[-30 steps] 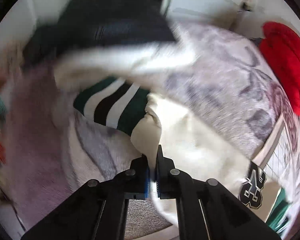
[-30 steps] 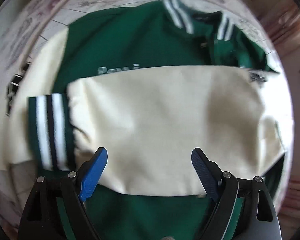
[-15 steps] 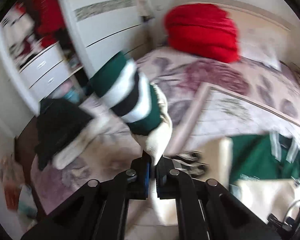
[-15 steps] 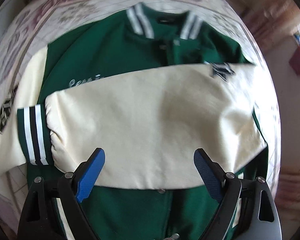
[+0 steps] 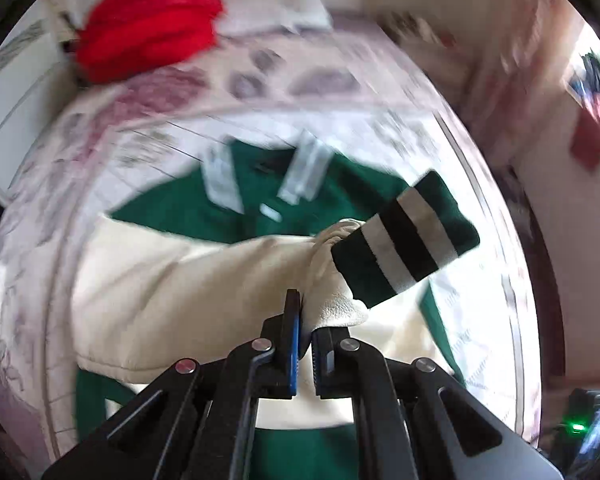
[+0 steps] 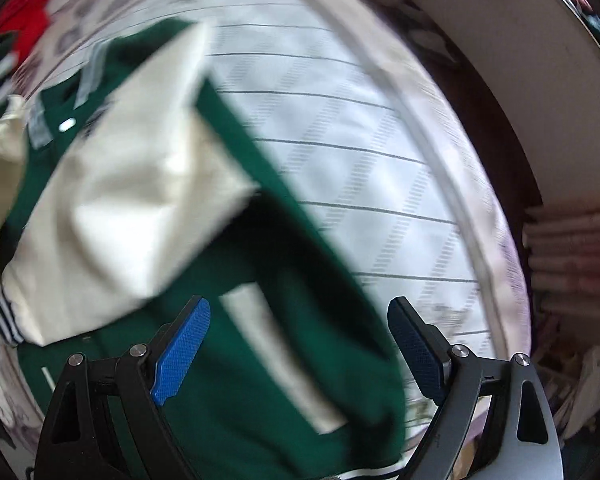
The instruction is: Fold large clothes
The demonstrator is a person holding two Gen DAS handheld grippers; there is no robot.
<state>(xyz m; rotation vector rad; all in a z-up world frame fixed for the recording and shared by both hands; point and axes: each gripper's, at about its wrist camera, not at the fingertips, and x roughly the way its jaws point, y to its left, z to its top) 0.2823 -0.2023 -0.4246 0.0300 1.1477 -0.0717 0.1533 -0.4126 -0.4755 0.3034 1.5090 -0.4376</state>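
Observation:
A green varsity jacket (image 5: 260,192) with cream sleeves lies face up on the bed, collar toward the far side. My left gripper (image 5: 305,320) is shut on the cream sleeve (image 5: 332,304) just behind its green, white and black striped cuff (image 5: 404,240), and holds it above the jacket's chest. One cream sleeve (image 6: 140,208) lies folded across the jacket's green body (image 6: 260,360) in the right wrist view. My right gripper (image 6: 298,320) hangs open over the jacket's right side, nothing between its blue pads (image 6: 180,352).
The bedspread (image 6: 360,160) is white with thin lines and a floral border (image 5: 300,80). A red bundle (image 5: 152,20) sits at the head of the bed beside a pillow. A dark gap and wall run along the bed's right edge (image 6: 480,184).
My left gripper has swung the held sleeve from the far left of the bed over onto the jacket. My right gripper has slid from above the folded sleeve to the jacket's right side.

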